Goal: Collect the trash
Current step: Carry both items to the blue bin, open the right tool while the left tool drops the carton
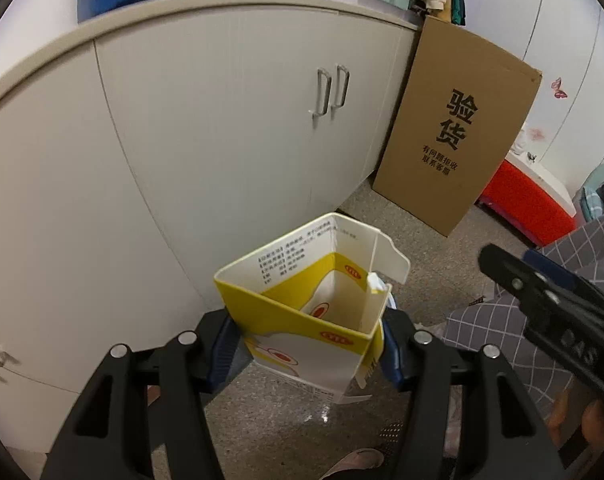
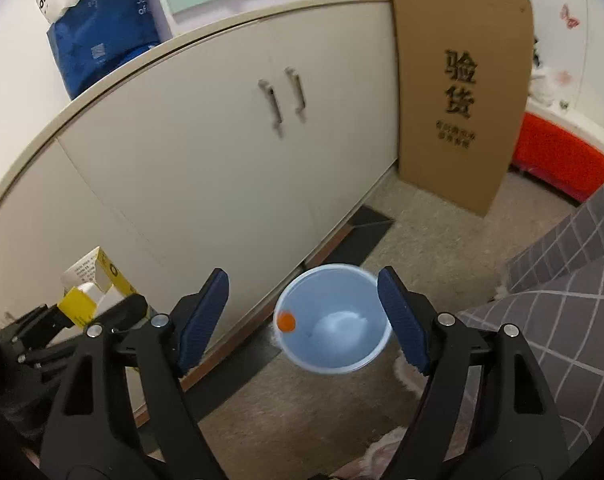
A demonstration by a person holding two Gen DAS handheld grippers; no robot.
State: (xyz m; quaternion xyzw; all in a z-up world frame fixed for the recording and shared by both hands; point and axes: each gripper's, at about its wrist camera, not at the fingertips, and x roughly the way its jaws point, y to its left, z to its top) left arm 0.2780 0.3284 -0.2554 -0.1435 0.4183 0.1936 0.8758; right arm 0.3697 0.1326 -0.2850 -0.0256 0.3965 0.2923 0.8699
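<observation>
My left gripper (image 1: pixel 311 346) is shut on an opened yellow and white carton (image 1: pixel 313 300) and holds it above the floor, its open top towards the camera. The carton also shows at the left of the right wrist view (image 2: pixel 96 288). My right gripper (image 2: pixel 303 316) is open. A pale blue plastic cup (image 2: pixel 333 320) with an orange spot inside hangs between its blue pads (image 2: pixel 200 320), close to the right pad; I cannot tell whether it touches it. The cup looks blurred. The right gripper also shows at the right of the left wrist view (image 1: pixel 541 296).
White cabinet doors with metal handles (image 1: pixel 329 92) stand straight ahead. A flat brown cardboard box (image 1: pixel 457 132) leans against the cabinet's right end, with a red and white bin (image 1: pixel 529 196) behind it. A grey checked cloth (image 2: pixel 573 288) lies at the right. The floor is grey speckled (image 1: pixel 286 424).
</observation>
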